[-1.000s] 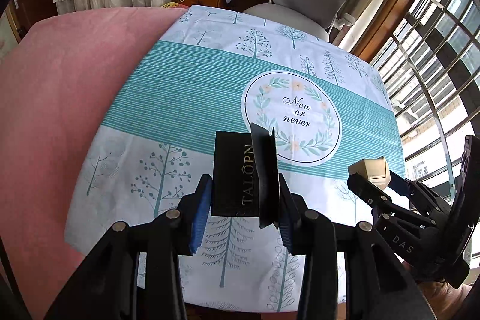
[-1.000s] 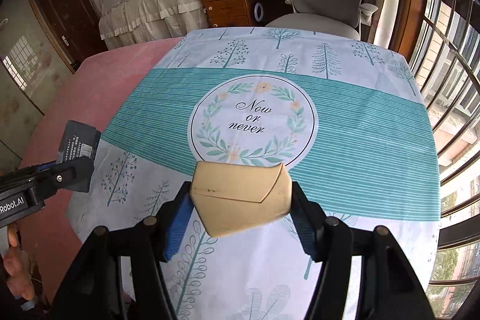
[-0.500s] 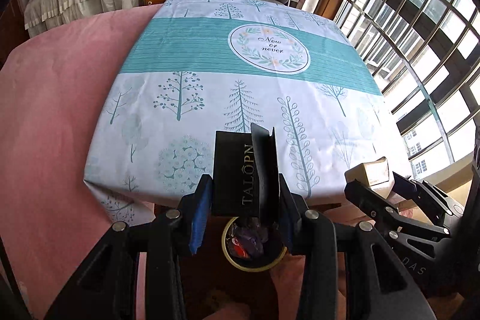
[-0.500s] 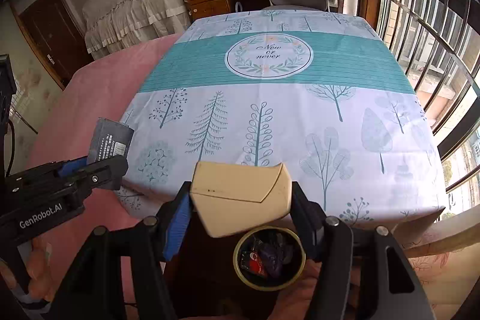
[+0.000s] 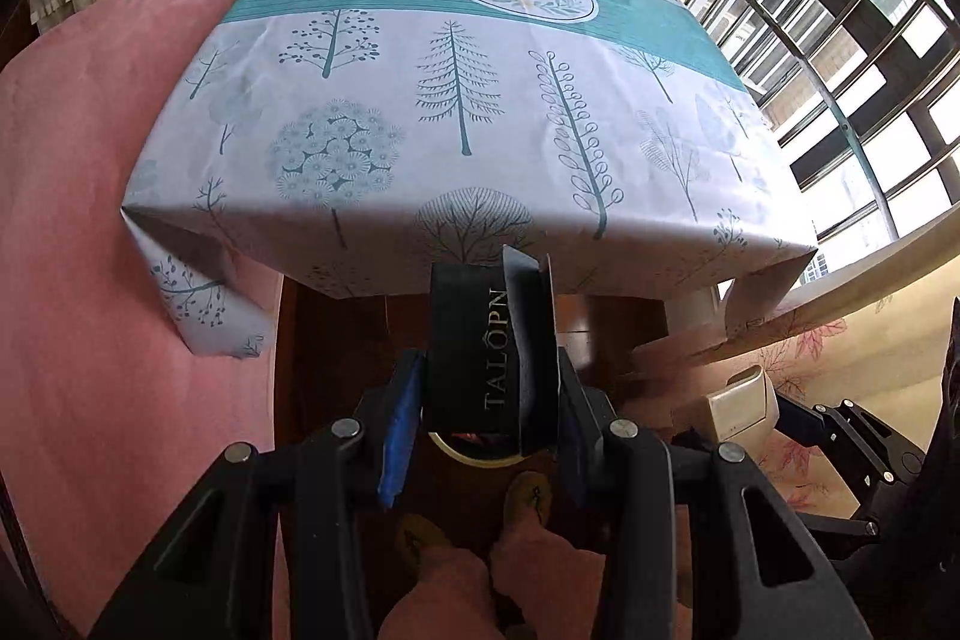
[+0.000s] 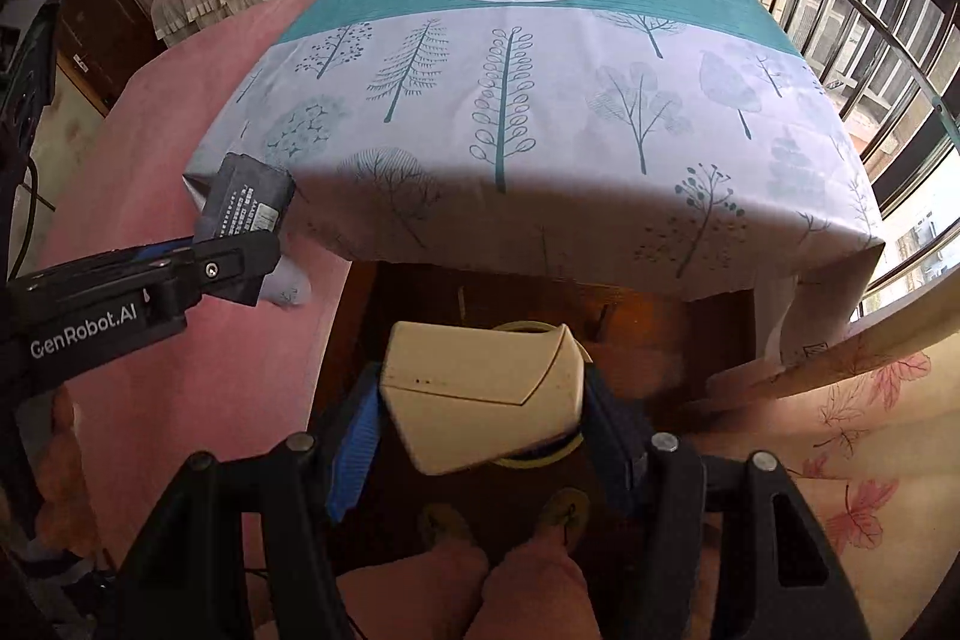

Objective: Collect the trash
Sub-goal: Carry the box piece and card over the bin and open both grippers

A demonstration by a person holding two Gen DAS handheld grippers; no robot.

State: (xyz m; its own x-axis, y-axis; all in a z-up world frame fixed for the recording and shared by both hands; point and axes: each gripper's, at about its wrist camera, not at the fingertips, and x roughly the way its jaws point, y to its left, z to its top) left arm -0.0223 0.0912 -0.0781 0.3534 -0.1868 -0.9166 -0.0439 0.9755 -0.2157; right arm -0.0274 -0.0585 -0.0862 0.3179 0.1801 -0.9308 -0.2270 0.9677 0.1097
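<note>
The table point(image 5: 480, 112), under a tree-print cloth point(image 6: 540, 100), ended at its near edge just ahead of both grippers; the cloth hung over that edge and folded down at the two near corners. Below the edge lay dark wood floor, a bare strip between a pink cover point(image 5: 78, 280) on the left and a cream, leaf-patterned surface point(image 6: 870, 460) on the right. A barred window point(image 5: 840, 10) closed off the right side. The tabletop itself held nothing but the cloth.

On that floor strip stood a round bin point(image 5: 474, 451) with a yellow rim, mostly hidden behind the held things. The person's knees point(image 6: 480, 592) and slippers point(image 6: 564, 514) showed at the bottom, just nearer than the bin.

The left gripper point(image 5: 489, 406) was narrowly parted and clamped on a black box point(image 5: 480, 340) lettered TALOPN, standing upright between the blue pads, its open flap at the top. The box sat directly over the bin's rim in the left view.

The right gripper point(image 6: 480, 418) stood much wider, its pads pressed on both ends of a cream carton point(image 6: 480, 394), held crosswise. The carton covered most of the bin, whose rim peeked out above and below it.

The two grippers were side by side, near but apart.
</note>
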